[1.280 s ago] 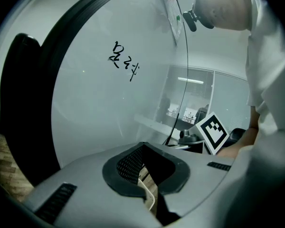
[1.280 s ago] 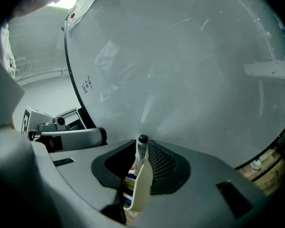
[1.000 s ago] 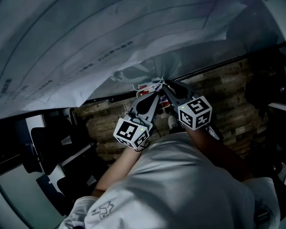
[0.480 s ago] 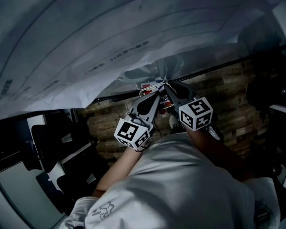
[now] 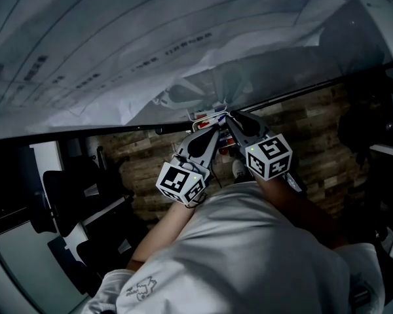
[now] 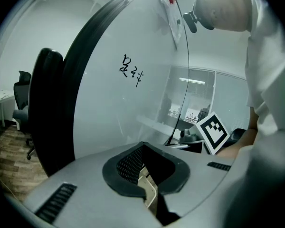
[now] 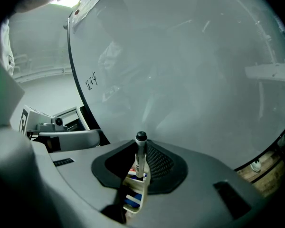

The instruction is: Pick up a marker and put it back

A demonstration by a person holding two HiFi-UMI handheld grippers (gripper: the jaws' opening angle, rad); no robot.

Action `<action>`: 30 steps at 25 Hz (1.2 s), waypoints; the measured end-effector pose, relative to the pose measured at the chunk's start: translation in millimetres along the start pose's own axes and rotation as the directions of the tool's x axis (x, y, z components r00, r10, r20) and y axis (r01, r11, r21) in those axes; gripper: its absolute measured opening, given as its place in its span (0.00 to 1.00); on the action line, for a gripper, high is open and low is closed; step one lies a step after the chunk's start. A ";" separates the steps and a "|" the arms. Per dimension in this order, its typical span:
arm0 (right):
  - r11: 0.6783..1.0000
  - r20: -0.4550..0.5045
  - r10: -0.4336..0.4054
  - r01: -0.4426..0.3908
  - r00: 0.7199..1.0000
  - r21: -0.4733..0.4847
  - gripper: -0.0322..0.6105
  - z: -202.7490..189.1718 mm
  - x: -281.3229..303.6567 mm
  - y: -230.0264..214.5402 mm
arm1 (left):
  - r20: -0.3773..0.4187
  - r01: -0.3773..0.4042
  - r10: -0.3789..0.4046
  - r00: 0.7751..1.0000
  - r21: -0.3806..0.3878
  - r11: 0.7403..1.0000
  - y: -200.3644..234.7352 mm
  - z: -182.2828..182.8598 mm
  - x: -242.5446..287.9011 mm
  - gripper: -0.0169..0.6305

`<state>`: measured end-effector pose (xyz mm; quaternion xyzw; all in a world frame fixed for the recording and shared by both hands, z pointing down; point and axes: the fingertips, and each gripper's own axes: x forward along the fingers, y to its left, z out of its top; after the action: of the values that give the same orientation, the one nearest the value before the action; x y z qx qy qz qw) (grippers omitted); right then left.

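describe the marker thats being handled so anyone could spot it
Find the big whiteboard, then the right gripper just in front of it. Upright between its jaws is a white marker with a black cap; the other markers, showing blue, sit lower in the cream holder.

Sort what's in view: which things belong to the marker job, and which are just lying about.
Job:
- marker, upright in the right claw
- marker rack below it
- whiteboard

Just about:
- left claw, holding nothing
- office chair
- scribble on the board
- wood floor
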<state>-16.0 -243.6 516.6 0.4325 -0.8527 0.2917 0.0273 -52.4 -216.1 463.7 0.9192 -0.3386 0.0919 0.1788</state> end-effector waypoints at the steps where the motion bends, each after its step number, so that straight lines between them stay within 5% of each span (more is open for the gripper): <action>1: 1.000 0.003 -0.001 0.001 1.000 -0.004 0.16 0.7 -1.0 2.0 | 0.003 0.000 -0.001 1.000 0.002 1.000 -0.6 1.0 -2.2 0.03; 30: 0.984 0.137 -0.019 0.042 0.990 -0.171 0.16 41.7 -57.4 74.0 | 0.163 0.026 -0.041 0.986 0.095 0.995 -35.4 44.5 -76.5 0.03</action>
<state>-27.3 -190.2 429.8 0.4603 -0.8680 0.1858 0.0117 -84.7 -163.4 391.1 0.9365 -0.3322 0.0280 0.1090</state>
